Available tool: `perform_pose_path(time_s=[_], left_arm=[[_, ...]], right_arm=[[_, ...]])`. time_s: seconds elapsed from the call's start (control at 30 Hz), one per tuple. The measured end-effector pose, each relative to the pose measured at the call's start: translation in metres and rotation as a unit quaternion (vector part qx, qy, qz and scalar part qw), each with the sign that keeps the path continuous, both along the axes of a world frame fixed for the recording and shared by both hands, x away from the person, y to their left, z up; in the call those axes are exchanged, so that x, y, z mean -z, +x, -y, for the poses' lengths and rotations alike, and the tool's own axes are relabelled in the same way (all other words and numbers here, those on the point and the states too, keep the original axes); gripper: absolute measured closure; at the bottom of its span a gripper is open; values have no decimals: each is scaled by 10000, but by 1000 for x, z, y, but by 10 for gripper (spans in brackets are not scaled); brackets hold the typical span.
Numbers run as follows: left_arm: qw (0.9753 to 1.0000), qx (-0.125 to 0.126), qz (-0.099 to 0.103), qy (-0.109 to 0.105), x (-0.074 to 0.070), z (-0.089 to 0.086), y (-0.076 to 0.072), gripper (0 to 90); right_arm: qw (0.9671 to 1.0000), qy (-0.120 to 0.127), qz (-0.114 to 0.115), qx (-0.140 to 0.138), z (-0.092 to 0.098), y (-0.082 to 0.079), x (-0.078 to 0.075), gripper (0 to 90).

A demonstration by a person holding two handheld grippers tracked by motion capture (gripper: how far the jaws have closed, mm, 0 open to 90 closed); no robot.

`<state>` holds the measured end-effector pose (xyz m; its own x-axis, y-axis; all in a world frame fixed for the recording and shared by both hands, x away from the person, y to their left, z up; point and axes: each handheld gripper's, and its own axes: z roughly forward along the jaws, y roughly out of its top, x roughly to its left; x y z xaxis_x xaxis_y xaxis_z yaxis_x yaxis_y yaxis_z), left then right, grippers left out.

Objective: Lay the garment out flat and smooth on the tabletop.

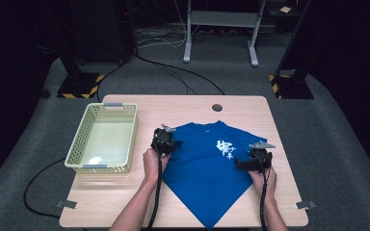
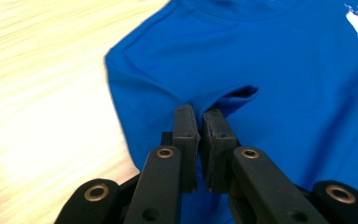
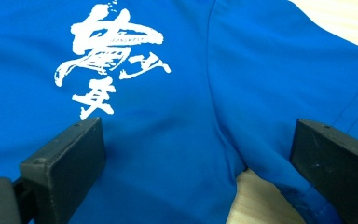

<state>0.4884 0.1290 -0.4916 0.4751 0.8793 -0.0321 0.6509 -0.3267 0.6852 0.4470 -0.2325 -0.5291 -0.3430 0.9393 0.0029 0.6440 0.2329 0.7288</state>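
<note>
Blue t-shirt [image 1: 207, 168] lay spread on the wooden table [image 1: 279, 125], its bottom corner hanging off the near edge. Right gripper [image 3: 196, 163] had its jaws wide apart, straddling the sleeve seam. Left gripper [image 2: 199, 122] was clamped on a little fold near the shoulder. Farther left sat a cream basket [image 1: 125, 139]. White print [image 3: 107, 51] was too stylised to read.

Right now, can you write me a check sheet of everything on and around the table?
Surface: wooden table, bare light wood.
Job's things: blue T-shirt spread flat, white print up.
Clutter: pale basket at the left, nothing inside.
Grippers: left gripper shut on a shirt fold; right gripper open over the shirt.
Cables: gripper cable trails along the forearm; more lie on the floor.
Surroundings: grey carpet, striped stand feet.
</note>
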Motion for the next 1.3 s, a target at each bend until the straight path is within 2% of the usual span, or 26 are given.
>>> perform_pose_path(time_s=[0.3,0.6,0.7,0.77,0.87,0.9,1.0,1.07,1.13,1.27,1.3], left_arm=[[9994,-315,-37,-147,-2,-23,2,846],[9987,-503,-20,-83,-2,-36,-1,842],[9975,-698,-31,-94,0,-42,-2,836],[9965,-831,-39,-2,2,-44,-3,828],[9953,-960,-83,45,4,-46,-6,793],[9941,-1075,-71,114,6,-46,-8,779],[9931,-1173,-48,5,8,-49,-13,728],[9922,-1238,-52,-115,7,-51,-16,651],[9918,-1261,26,-227,3,-51,-20,583],[9919,-1210,160,-343,-4,-49,-25,494],[9926,-1126,219,-408,-8,-45,-28,477]], right_arm=[[10000,2,0,7,0,0,0,28],[10000,1,1,10,0,0,0,28],[10000,3,2,9,0,0,0,29],[10000,1,2,11,0,0,0,29],[10000,7,1,23,0,0,0,29],[10000,10,1,28,0,0,0,29],[10000,7,0,27,0,0,0,29],[10000,8,1,29,0,0,0,29],[10000,7,0,29,0,0,0,29],[10000,6,-2,31,0,0,0,29],[10000,7,1,31,0,0,0,29]])
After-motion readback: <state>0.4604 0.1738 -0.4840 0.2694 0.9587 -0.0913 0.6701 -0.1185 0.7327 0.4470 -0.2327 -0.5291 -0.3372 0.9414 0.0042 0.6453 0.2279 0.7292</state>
